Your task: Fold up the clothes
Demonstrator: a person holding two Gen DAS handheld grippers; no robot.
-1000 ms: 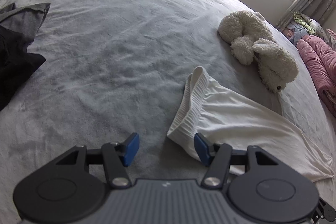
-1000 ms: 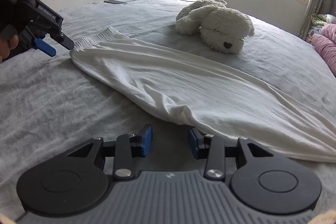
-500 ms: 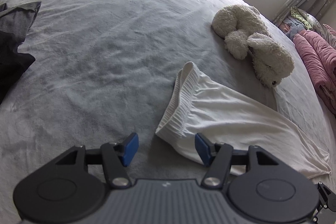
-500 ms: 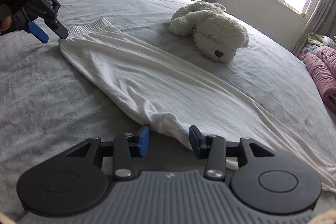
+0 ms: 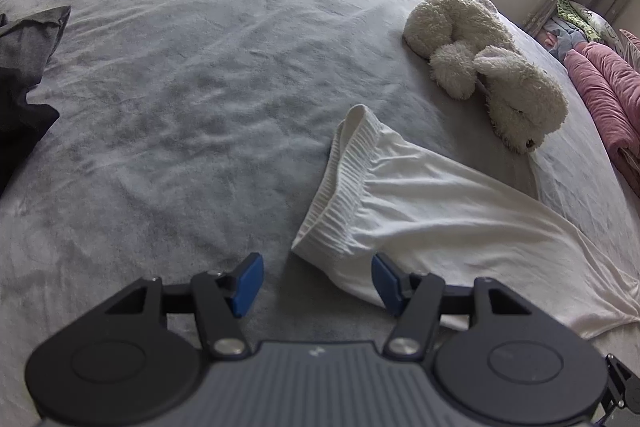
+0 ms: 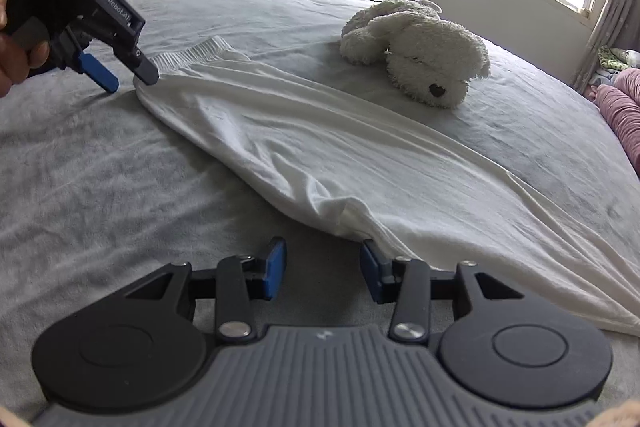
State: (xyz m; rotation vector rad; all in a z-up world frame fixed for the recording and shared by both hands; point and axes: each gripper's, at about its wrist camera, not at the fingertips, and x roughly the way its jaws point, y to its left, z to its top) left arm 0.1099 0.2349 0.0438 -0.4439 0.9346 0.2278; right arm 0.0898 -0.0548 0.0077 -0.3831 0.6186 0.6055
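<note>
Both grippers are closing in on the white garment (image 6: 320, 155) lying on the bed (image 5: 180, 87): left gripper (image 5: 316, 279) gaping at the waistband corner, right gripper (image 6: 322, 269) gaping at its edge; grasp pending.

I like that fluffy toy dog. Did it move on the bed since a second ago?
No. The toy dog lies at the same spot beside the white pants; only the camera shifted.

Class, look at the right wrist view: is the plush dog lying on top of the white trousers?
No, the plush dog lies on the grey bedspread beyond the white trousers.
</note>
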